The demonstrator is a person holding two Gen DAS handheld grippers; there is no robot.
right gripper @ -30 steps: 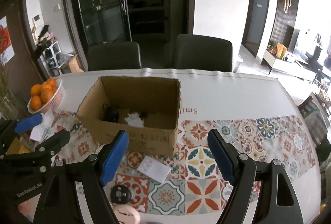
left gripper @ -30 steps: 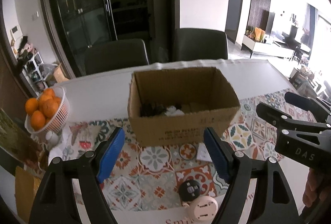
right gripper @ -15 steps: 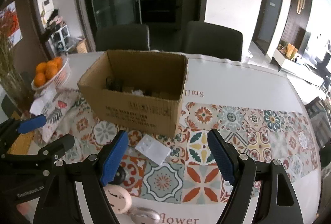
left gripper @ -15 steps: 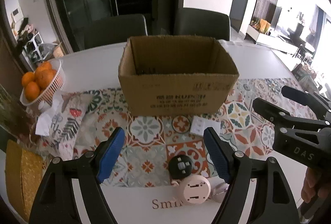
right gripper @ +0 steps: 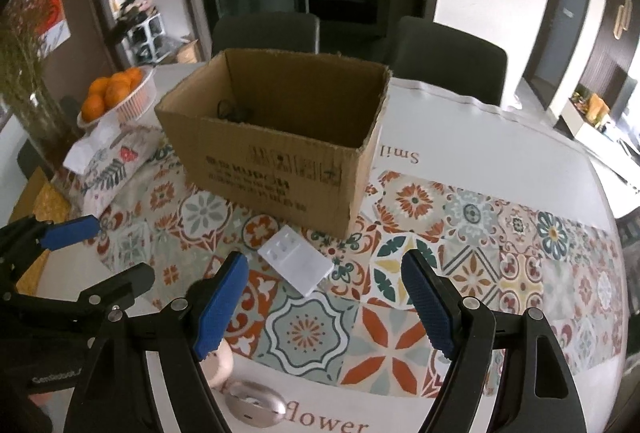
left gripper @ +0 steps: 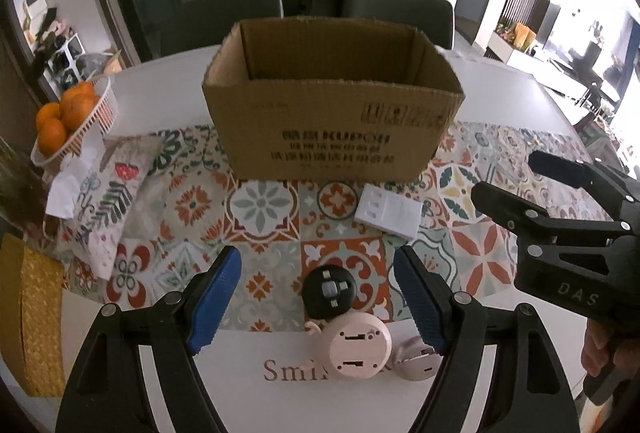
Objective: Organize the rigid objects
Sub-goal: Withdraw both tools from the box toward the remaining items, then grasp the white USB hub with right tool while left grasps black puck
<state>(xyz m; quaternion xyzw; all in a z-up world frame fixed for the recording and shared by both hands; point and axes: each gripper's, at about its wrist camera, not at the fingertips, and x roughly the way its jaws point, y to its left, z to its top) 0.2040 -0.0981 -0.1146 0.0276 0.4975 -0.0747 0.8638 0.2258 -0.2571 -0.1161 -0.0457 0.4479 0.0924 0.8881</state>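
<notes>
An open cardboard box [left gripper: 332, 121] stands on the patterned table runner; it also shows in the right wrist view [right gripper: 276, 137], with a dark item inside. In front of it lie a white flat socket panel [left gripper: 388, 210] [right gripper: 296, 265], a black round plug [left gripper: 329, 291], a pink round plug [left gripper: 356, 346] and a grey-white round piece [left gripper: 416, 359] [right gripper: 252, 406]. My left gripper [left gripper: 318, 303] is open and empty, low over the black and pink plugs. My right gripper [right gripper: 324, 307] is open and empty, just before the white panel.
A white basket of oranges [left gripper: 72, 121] and a patterned cloth pouch [left gripper: 108, 193] lie at the left. A vase of dried stems [right gripper: 28, 101] stands at the far left. Dark chairs [right gripper: 444, 61] stand behind the table. A yellow mat [left gripper: 36, 317] lies at the left edge.
Both grippers have drawn back toward the near table edge and dropped lower. The box now looks farther off and the small plugs sit between the left fingers. Both stay open.
</notes>
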